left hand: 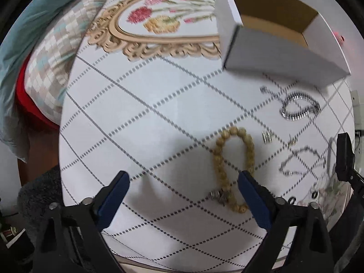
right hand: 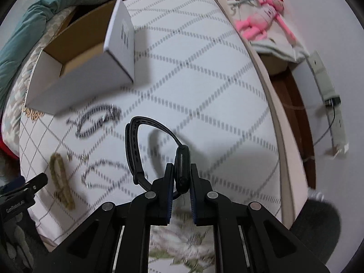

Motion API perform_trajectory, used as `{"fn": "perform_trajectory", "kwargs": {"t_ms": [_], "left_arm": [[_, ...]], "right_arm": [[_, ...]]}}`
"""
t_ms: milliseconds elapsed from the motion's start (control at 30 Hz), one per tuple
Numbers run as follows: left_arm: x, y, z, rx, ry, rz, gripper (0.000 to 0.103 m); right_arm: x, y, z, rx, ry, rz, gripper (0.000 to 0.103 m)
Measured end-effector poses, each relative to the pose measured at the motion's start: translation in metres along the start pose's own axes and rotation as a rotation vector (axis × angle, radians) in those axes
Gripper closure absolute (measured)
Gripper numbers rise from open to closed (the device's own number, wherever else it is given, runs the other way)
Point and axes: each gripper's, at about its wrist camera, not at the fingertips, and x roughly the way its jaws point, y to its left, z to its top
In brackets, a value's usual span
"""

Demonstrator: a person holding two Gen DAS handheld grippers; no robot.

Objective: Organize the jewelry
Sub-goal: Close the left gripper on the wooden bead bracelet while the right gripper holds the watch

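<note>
My right gripper (right hand: pixel 180 170) is shut on a black smartwatch (right hand: pixel 182 166); its strap (right hand: pixel 134 143) loops up to the left, held above the table. My left gripper (left hand: pixel 183 179) is open and empty above the table, just left of a tan bead bracelet (left hand: pixel 234 157). An open white cardboard box (left hand: pixel 273 36) sits at the back; it also shows in the right wrist view (right hand: pixel 84 72). Two silver chains (left hand: pixel 298 107) (left hand: pixel 300 161), a small ring (left hand: pixel 267 137) and an earring (left hand: pixel 292 141) lie on the table. The right wrist view shows the chains (right hand: pixel 97 118) (right hand: pixel 102 173) and bracelet (right hand: pixel 60 179), blurred.
The table (left hand: pixel 141 104) has a white quilted cover with a floral print. A pillow (left hand: pixel 47 68) and teal blanket (left hand: pixel 41 16) lie to the left. A pink toy (right hand: pixel 261 20) and a power strip (right hand: pixel 329 97) lie past the right edge.
</note>
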Motion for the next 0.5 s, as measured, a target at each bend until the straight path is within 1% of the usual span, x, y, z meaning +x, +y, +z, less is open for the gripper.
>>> {"fn": "perform_trajectory", "kwargs": {"t_ms": [33,67,133,200,233,267,300,333,367,400,500], "left_arm": [[0.001,-0.002,-0.003,0.006,0.004,-0.012,0.017],[0.004,-0.002,-0.005,0.011,0.009,-0.021,0.024],[0.007,-0.005,-0.006,0.019,0.009,-0.03,0.028],[0.013,-0.009,-0.004,0.031,0.008,-0.034,0.042],[0.012,-0.012,-0.002,0.03,0.002,-0.044,0.044],[0.009,-0.017,-0.002,0.029,-0.012,-0.05,0.052],[0.007,-0.02,-0.001,0.039,-0.025,-0.059,0.063],[0.005,-0.023,-0.001,0.053,-0.038,-0.059,0.072],[0.003,-0.025,-0.001,0.066,-0.047,-0.058,0.092],[0.002,-0.028,0.0,0.079,-0.046,-0.061,0.096],[0.0,-0.03,0.0,0.085,-0.047,-0.07,0.096]], "right_arm": [[0.0,0.001,-0.005,0.006,0.003,0.0,0.09],[0.0,0.003,-0.005,0.007,0.004,-0.001,0.09],[0.001,0.007,-0.006,0.003,0.007,-0.006,0.09],[0.0,0.011,-0.008,-0.007,0.005,-0.013,0.09],[-0.001,0.013,-0.009,-0.012,0.0,-0.017,0.09],[-0.001,0.013,-0.007,-0.016,-0.003,-0.02,0.09],[-0.002,0.014,-0.007,-0.021,-0.007,-0.024,0.09],[-0.003,0.014,-0.006,-0.024,-0.01,-0.027,0.09],[-0.004,0.016,-0.007,-0.029,-0.013,-0.031,0.09],[-0.005,0.017,-0.005,-0.031,-0.015,-0.034,0.09],[-0.008,0.017,-0.003,-0.034,-0.022,-0.034,0.09]]}}
